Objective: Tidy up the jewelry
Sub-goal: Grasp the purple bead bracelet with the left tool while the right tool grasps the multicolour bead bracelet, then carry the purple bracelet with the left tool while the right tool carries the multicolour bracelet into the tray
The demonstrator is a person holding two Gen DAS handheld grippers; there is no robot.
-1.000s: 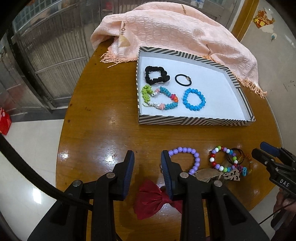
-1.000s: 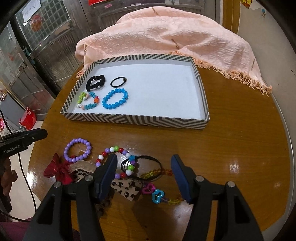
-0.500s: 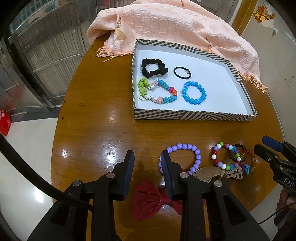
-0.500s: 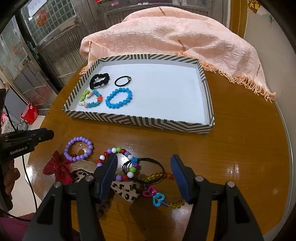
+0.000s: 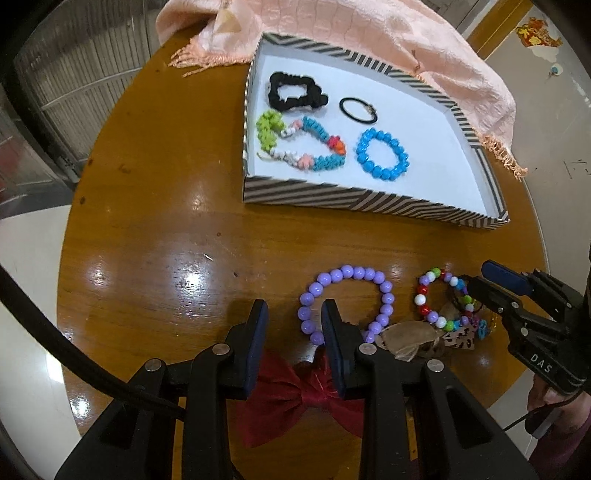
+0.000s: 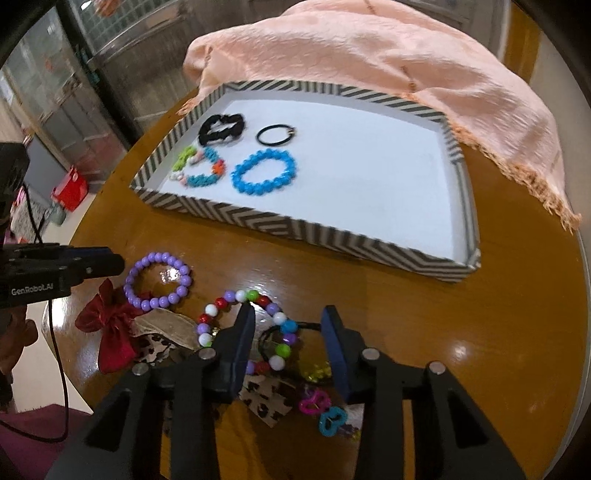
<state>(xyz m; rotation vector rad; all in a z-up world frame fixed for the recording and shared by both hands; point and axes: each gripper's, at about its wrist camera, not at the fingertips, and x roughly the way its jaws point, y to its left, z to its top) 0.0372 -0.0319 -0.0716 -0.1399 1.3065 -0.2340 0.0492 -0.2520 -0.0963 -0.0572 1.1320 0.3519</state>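
A striped tray [image 5: 369, 201] [image 6: 295, 225] holds a black scrunchie [image 5: 295, 92], a thin black hair tie [image 5: 358, 109], a multicoloured bracelet [image 5: 306, 147] and a blue bead bracelet [image 5: 382, 155]. On the table lie a purple bead bracelet [image 5: 347, 301] [image 6: 159, 280], a mixed-colour bead bracelet [image 5: 439, 299] [image 6: 243, 328], a red bow [image 5: 295, 398] [image 6: 107, 336] and leopard-print clips [image 6: 266, 398]. My left gripper [image 5: 291, 314] is open above the purple bracelet's left side. My right gripper [image 6: 288, 317] is open over the mixed-colour bracelet and a black hair tie [image 6: 295, 332].
A peach shawl [image 5: 369, 33] [image 6: 388, 62] is draped over the table's far side behind the tray. The round wooden table [image 5: 155, 221] drops off to tiled floor on the left. Pink and blue butterfly charms [image 6: 325, 410] lie near the front edge.
Both grippers have moved forward and lower toward the loose jewelry. The right gripper now reaches over the mixed-colour bracelet. Both jaws stay open.
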